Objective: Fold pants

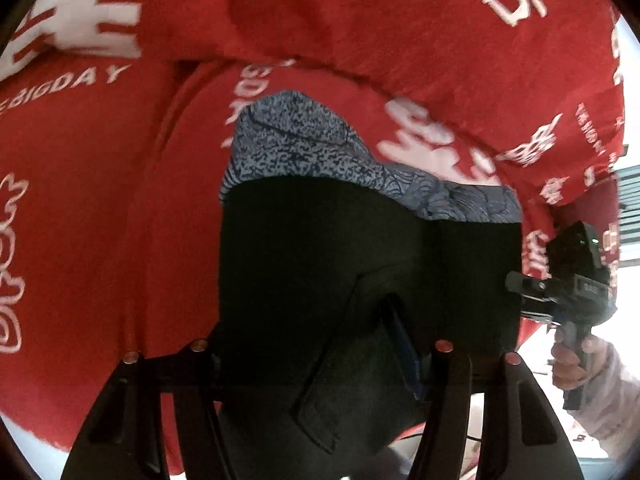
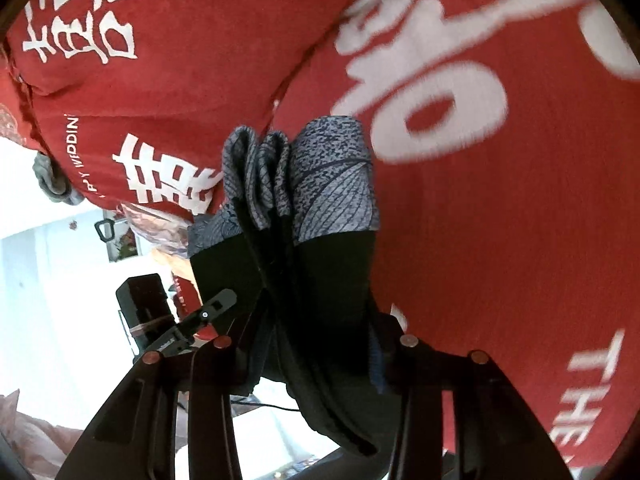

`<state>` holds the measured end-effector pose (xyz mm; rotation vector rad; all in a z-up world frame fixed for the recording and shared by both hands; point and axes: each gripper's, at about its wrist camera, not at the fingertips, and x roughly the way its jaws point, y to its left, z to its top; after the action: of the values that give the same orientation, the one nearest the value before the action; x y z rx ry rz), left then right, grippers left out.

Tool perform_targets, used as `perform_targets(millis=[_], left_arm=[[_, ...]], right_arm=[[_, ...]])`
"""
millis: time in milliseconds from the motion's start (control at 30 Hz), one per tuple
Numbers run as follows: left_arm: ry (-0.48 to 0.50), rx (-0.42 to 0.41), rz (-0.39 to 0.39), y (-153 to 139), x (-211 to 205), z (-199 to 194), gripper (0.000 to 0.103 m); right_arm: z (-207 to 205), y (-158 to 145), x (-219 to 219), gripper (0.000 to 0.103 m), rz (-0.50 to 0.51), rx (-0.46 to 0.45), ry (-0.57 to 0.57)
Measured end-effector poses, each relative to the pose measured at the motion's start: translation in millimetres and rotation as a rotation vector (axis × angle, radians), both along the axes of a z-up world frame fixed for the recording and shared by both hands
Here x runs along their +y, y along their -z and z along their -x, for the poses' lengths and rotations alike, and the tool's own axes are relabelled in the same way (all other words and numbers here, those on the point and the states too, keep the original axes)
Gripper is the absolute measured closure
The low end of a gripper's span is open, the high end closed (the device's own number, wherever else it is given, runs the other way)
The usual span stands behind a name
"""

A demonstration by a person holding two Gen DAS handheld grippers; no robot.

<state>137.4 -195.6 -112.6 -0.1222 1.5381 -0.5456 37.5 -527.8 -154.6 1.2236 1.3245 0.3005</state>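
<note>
The pants (image 1: 360, 264) are black with a blue-grey patterned band at their far end and hang lifted over the red bedspread (image 1: 100, 200). My left gripper (image 1: 320, 360) is shut on the pants' near edge. My right gripper shows in the left wrist view (image 1: 532, 292) at the pants' right edge, held by a hand. In the right wrist view the pants (image 2: 320, 280) hang in bunched folds, and my right gripper (image 2: 316, 344) is shut on them. My left gripper (image 2: 208, 312) shows at their left side.
A red bedspread (image 2: 500, 220) with white characters and lettering fills the background of both views. A bright white room area (image 2: 52, 280) lies at the lower left of the right wrist view.
</note>
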Motion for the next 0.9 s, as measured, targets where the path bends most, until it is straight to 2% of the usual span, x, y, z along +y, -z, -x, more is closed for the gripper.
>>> perform_targets(millis=[67,100,200,267,333,400,433,467,533,667,733,800,900], left_arm=[[-0.005,0.003,-0.069,15,6,6,0.038],[-0.014,0.001,-0.097,24,9,8,0.025],[-0.029,-0.051,-0.14,29,14,6,0.009],[-0.041,-0.047,-0.16,27,14,4,0.009],[-0.047,-0.093,-0.212,14,14,2,0.009],[-0.059,-0.144,-0.226,-4,17,0,0.009],[-0.068,-0.163,-0.207,-15,18,-1,0.009],[-0.072,-0.176,-0.19,-22,19,-4,0.009],[-0.055,-0.201,-0.127,-40,16,-8,0.009],[0.033,-0.199,-0.04,-41,-13,-8,0.009],[0.053,-0.193,-0.062,-28,-27,-7,0.009],[0.03,-0.194,-0.114,-7,-30,-8,0.009],[-0.001,-0.171,-0.173,20,-25,-13,0.009]], right_arm=[[6,8,12,0.059,0.018,0.021,-0.009],[10,17,18,0.059,0.052,0.055,-0.025],[8,28,29,0.05,0.165,0.076,-0.054],[4,29,28,0.036,0.222,0.104,-0.062],[-1,21,28,0.034,0.306,0.121,-0.093],[-5,6,30,0.035,0.397,0.11,-0.126],[-6,-5,32,0.042,0.454,0.097,-0.141],[-8,-13,32,0.059,0.49,0.082,-0.148],[-17,-32,33,0.081,0.521,0.033,-0.151],[-37,-54,43,0.085,0.512,-0.071,-0.142],[-54,-51,58,0.086,0.505,-0.08,-0.163],[-61,-40,67,0.086,0.515,-0.055,-0.186],[-59,-15,66,0.095,0.515,-0.01,-0.184]])
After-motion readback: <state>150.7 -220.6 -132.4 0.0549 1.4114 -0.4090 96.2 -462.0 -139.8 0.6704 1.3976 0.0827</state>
